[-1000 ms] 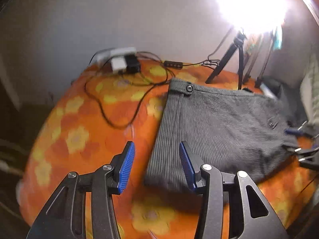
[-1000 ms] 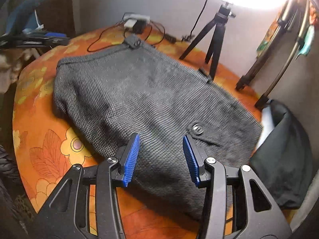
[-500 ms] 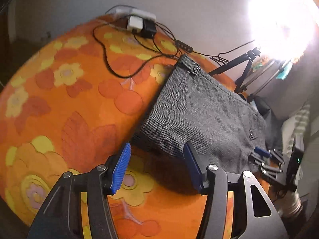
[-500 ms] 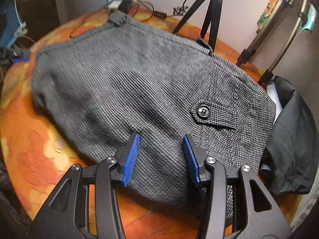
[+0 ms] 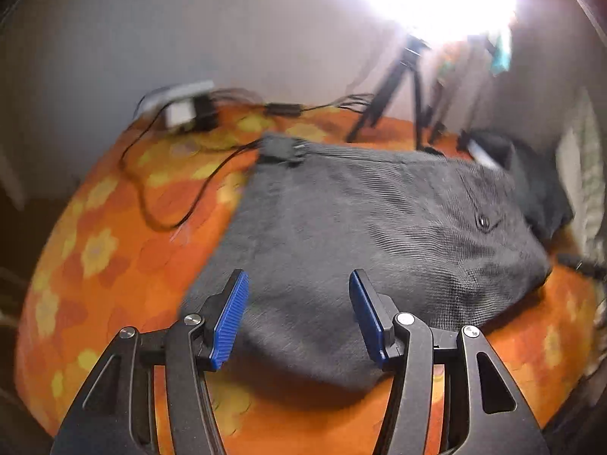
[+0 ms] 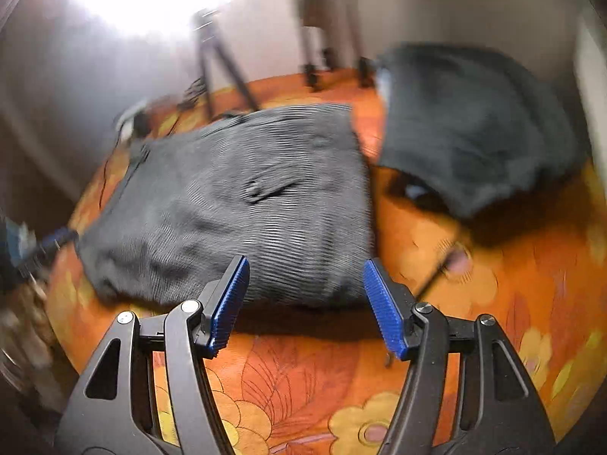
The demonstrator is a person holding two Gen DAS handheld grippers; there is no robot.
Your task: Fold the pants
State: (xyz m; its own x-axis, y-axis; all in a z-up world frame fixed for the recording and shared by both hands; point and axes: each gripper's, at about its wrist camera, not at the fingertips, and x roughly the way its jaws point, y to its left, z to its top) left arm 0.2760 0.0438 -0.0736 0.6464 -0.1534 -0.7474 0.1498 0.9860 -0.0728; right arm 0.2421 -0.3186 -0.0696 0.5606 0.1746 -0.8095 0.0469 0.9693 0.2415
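Grey folded pants (image 5: 360, 227) lie on an orange flowered surface (image 5: 114, 235); a pocket button (image 5: 483, 221) faces up. My left gripper (image 5: 299, 314) is open and empty, held just above the pants' near edge. In the right wrist view the pants (image 6: 246, 204) lie ahead and to the left. My right gripper (image 6: 305, 303) is open and empty, at the pants' near right corner. Both views are motion-blurred.
A dark garment (image 6: 474, 125) lies beside the pants on the right. Black tripod legs (image 5: 394, 91) stand at the back by the wall. A power strip with chargers (image 5: 186, 108) and cables (image 5: 159, 197) lie at the back left. A bright lamp glares overhead.
Both grippers swung: the left moved over the pants' near edge, the right pulled back off the pants to their near right corner. Both stayed open. The pants lie as before.
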